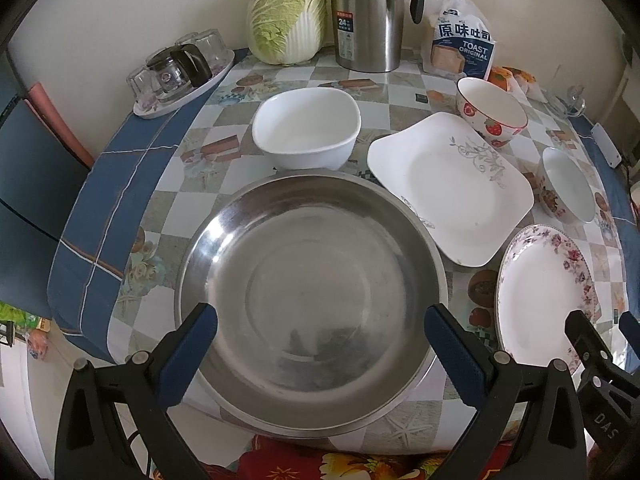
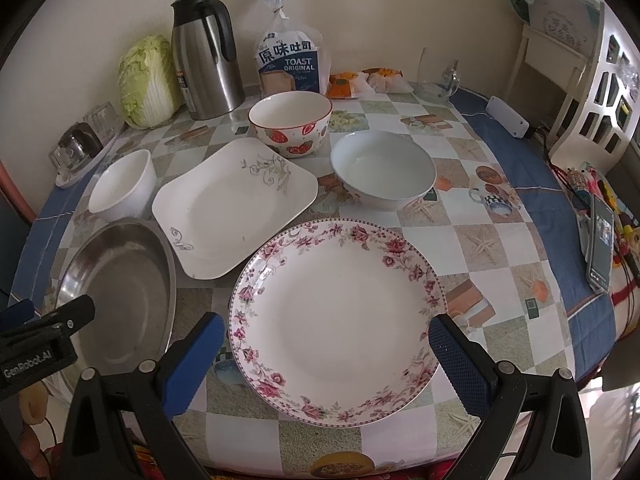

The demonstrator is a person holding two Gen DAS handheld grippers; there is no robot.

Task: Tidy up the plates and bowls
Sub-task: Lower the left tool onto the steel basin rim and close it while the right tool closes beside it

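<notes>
Left hand-held gripper (image 1: pixel 320 344): jaws spread wide, grasping nothing, hovering over the near rim of the steel basin (image 1: pixel 312 304).
Right hand-held gripper (image 2: pixel 326 354): likewise released, empty, poised over the floral round plate (image 2: pixel 336 320).
Worktop (image 2: pixel 500 248), checked cloth, dishes laid singly, none stacked; sorting apparently not begun.
From the floral plate: square white plate (image 2: pixel 232 204) at 11 o'clock, touching the basin's rim; pale bowl (image 2: pixel 382 170) at 1 o'clock; strawberry bowl (image 2: pixel 290 122) at 12 o'clock; white squarish bowl (image 2: pixel 124 186) at 10 o'clock.
Far edge: cabbage (image 1: pixel 286 14), thermos jug (image 1: pixel 370 14), toast bag (image 1: pixel 460 40), likely parked clear of the dishes.
</notes>
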